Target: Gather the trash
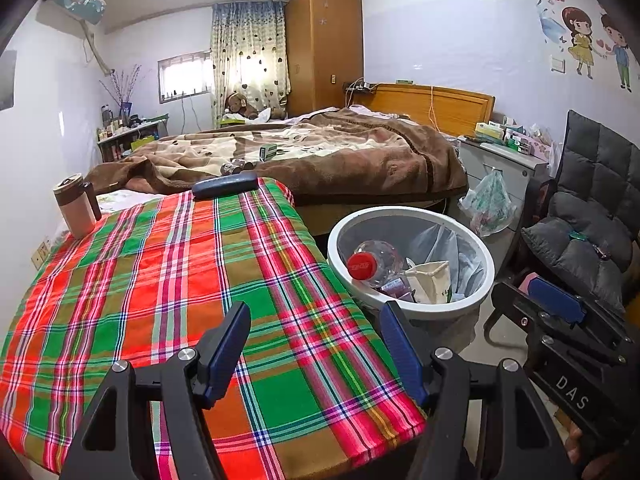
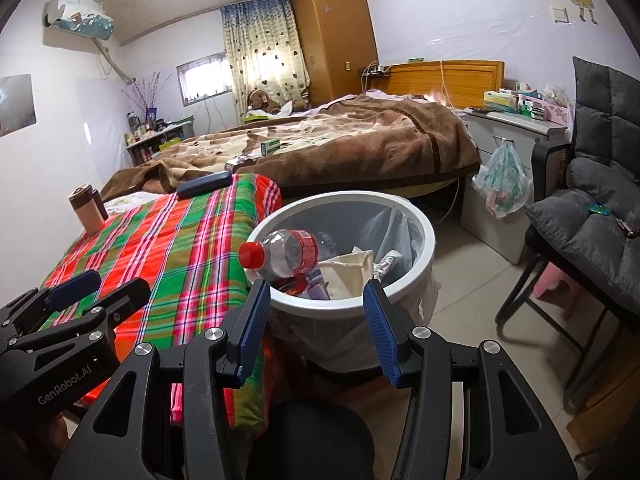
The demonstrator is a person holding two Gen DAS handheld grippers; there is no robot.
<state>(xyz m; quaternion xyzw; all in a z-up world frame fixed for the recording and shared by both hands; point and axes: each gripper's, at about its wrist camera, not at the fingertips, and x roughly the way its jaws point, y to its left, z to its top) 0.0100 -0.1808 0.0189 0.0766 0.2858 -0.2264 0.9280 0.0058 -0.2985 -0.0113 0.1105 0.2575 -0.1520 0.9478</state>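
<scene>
Bottle: a clear plastic bottle [image 2: 290, 254] with a red cap lies tilted in the white bin [image 2: 429, 249], cap toward the bench side of the rim. It looks empty, so I judge it light, thin-walled and easy to crush; the smooth wall may slip, and the ribbed neck below the cap looks the surest hold.
Paper bag: a cream paper bag [image 2: 352, 270] sits crumpled beside the bottle, touching it. Soft and light by the look; a pinch on its folded top edge should do.
Bin: lined with a clear bag, it stands on the floor against the bench's right edge, near the foot of the bed [image 1: 360, 148].
Bench: covered in a plaid cloth [image 1: 192, 280]; a brown tumbler [image 1: 76, 208] stands at the far left corner, a dark case [image 1: 225, 185] at the far edge. Neither reads plainly as trash.
Left gripper [image 1: 314, 354]: jaws spread, nothing between them, over the bench's near right corner.
Right gripper [image 2: 316, 330]: jaws spread and empty, just before the bin's near rim.
</scene>
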